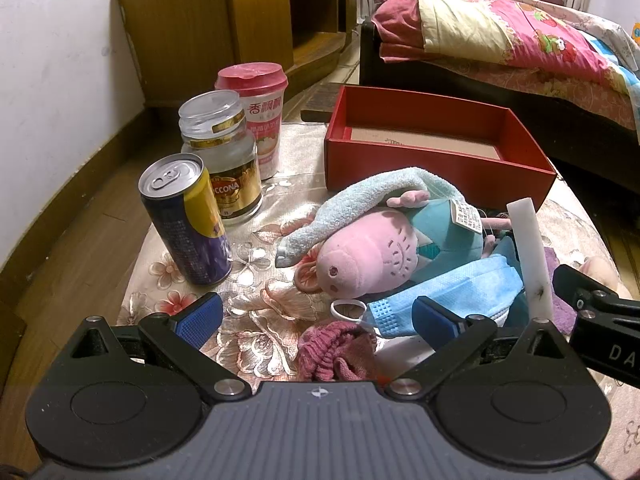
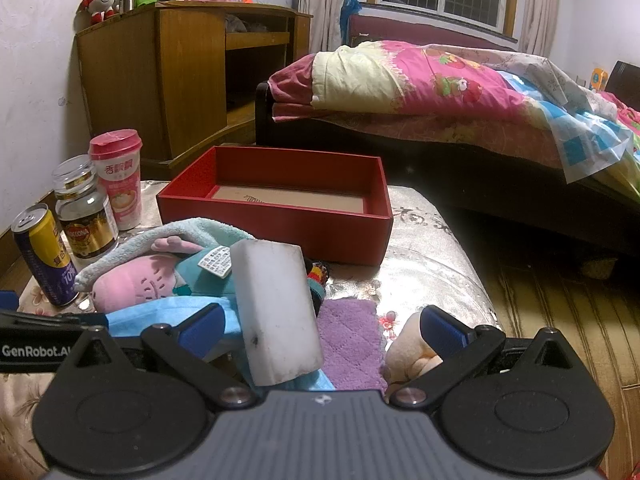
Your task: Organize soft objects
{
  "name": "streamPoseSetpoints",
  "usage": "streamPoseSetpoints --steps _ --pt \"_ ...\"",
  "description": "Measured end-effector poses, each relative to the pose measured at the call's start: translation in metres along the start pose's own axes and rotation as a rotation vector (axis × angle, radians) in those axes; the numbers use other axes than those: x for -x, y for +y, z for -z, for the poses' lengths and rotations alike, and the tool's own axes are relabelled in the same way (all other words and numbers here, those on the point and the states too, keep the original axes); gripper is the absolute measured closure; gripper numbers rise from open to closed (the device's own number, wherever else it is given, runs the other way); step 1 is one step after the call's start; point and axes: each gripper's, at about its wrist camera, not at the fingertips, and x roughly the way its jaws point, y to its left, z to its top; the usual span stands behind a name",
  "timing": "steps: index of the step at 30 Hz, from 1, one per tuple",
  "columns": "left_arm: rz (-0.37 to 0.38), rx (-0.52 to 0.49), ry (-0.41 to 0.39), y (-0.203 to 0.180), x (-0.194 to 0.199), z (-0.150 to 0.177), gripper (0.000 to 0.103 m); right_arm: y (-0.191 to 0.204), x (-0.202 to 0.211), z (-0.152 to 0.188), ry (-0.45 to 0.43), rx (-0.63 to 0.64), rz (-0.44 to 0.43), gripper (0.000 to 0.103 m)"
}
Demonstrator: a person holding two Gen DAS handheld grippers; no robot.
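A pile of soft things lies on the flowered table in front of an empty red box [image 1: 436, 168]. In it are a pink pig plush [image 1: 372, 256] in a teal dress, a pale teal towel [image 1: 360, 200] draped over it, a blue face mask [image 1: 460, 288], a maroon knitted piece [image 1: 336, 350], a purple cloth [image 2: 352, 340] and a cream plush [image 2: 408, 354]. A white foam block [image 2: 276, 312] stands tilted between the fingers of my right gripper [image 2: 324, 328], which is open and not touching it. My left gripper [image 1: 316, 316] is open just above the maroon piece and the mask.
A drink can [image 1: 184, 220], a glass jar [image 1: 224, 156] and a pink lidded cup [image 1: 256, 112] stand at the table's left. Beyond the table are a bed [image 2: 440, 92] with a pink quilt and a wooden cabinet [image 2: 168, 76]. The table's right edge [image 2: 472, 280] drops to wooden floor.
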Motion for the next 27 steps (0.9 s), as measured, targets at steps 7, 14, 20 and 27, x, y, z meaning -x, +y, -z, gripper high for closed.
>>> streamPoseSetpoints --steps 7,14,20,27 --pt "0.001 -0.001 0.002 0.001 0.000 0.000 0.007 0.000 0.000 0.000 -0.001 0.001 0.000 0.019" --pt "0.000 -0.008 0.002 0.003 -0.001 0.002 0.007 -0.001 0.001 0.000 0.001 0.005 0.002 0.019" --pt "0.015 0.007 0.017 0.021 -0.005 0.001 0.010 -0.029 0.000 -0.002 0.004 -0.049 0.038 0.019" --pt "0.028 0.054 0.109 0.041 -0.024 0.007 0.026 -0.058 -0.002 -0.002 0.032 -0.105 0.067 0.019"
